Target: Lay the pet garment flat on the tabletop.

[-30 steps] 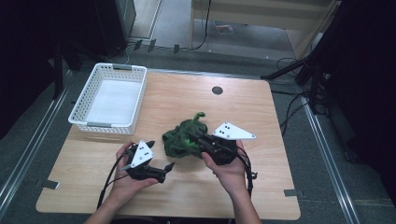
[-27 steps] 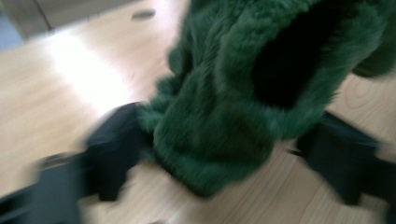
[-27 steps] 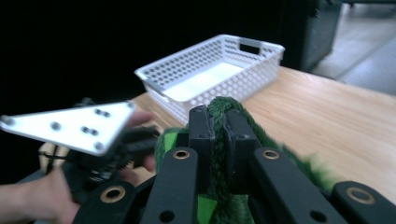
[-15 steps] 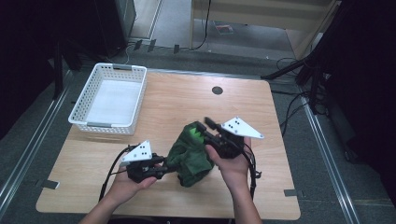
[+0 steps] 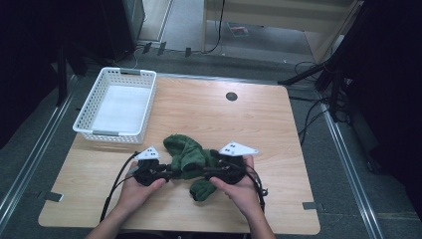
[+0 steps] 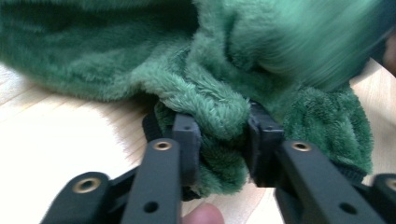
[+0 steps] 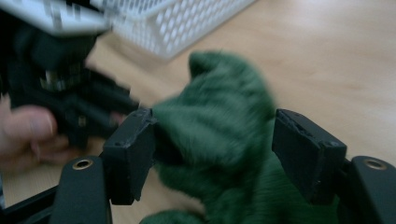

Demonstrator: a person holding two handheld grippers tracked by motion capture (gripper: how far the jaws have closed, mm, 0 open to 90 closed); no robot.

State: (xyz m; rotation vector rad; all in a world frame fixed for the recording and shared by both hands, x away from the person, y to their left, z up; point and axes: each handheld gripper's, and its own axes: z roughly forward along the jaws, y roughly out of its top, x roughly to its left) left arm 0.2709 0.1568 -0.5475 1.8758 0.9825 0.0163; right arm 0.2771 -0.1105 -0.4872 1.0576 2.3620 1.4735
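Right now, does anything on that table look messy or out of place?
Only the green fleece cloth: it lies crumpled between the two grippers instead of flat, near the table's front edge. The white basket sits square at the back left corner. Nothing is spilled or damaged.

The cloth (image 5: pixel 191 159) lies on the table (image 5: pixel 278 144) between the left gripper (image 5: pixel 166 174) and right gripper (image 5: pixel 209 171); the basket (image 5: pixel 84 124) stands behind, to the left.
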